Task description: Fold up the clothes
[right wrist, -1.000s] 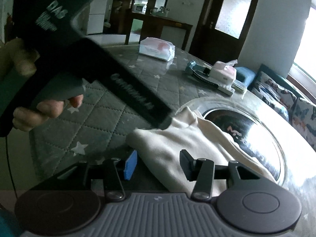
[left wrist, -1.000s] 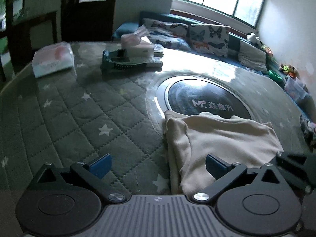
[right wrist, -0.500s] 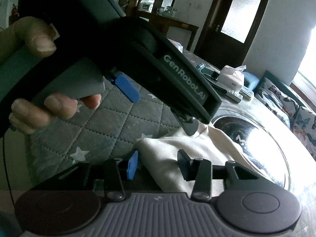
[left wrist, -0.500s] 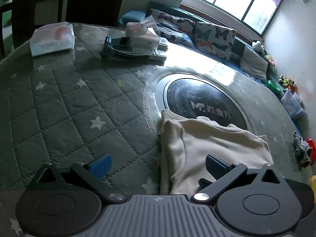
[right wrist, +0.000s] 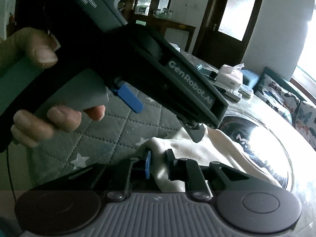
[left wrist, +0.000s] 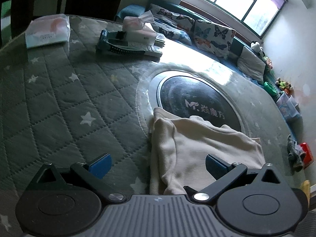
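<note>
On the quilted table [left wrist: 59, 102], a cream garment [left wrist: 197, 148] lies partly over the dark round inset [left wrist: 197, 98]. Right gripper [right wrist: 158, 163]: fingers closing, pinching the garment's near corner. Left gripper [left wrist: 158, 164]: fingers spread wide above the garment's near edge, gripping nothing.

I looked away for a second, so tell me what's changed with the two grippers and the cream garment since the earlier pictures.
The right gripper has narrowed from wide open and its jaws are closing on a fold of the cream fabric garment. The left gripper has tilted and crowded closer across the right camera's view, jaws open as before. The garment, the white tissue box and the grey quilted star-pattern table cover stayed put.
</note>
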